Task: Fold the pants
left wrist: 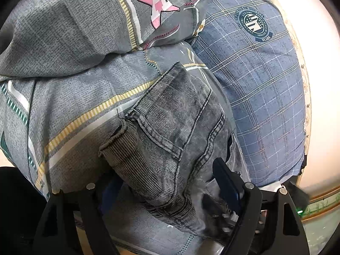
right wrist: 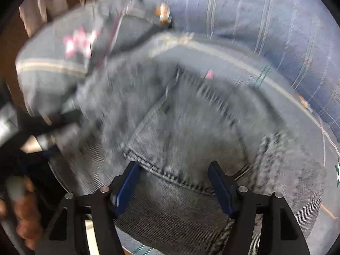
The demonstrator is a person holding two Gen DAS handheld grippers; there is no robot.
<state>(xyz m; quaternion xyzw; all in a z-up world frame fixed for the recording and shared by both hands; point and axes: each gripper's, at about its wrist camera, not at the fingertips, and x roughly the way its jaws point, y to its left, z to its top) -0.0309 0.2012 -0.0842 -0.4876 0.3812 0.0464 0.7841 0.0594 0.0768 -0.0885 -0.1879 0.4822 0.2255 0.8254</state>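
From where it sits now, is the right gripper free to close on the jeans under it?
Probably yes. The right gripper is open with the grey jeans directly between and beneath its fingers, nothing lying over them. The view is motion-blurred, so actual contact is unclear.

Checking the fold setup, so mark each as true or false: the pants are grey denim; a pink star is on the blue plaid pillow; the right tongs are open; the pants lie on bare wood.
1. The pants are grey denim. True.
2. A pink star is on the blue plaid pillow. False: the star is on the grey quilt; the pillow bears a round crest.
3. The right tongs are open. True.
4. The pants lie on bare wood. False: they lie on the quilt.
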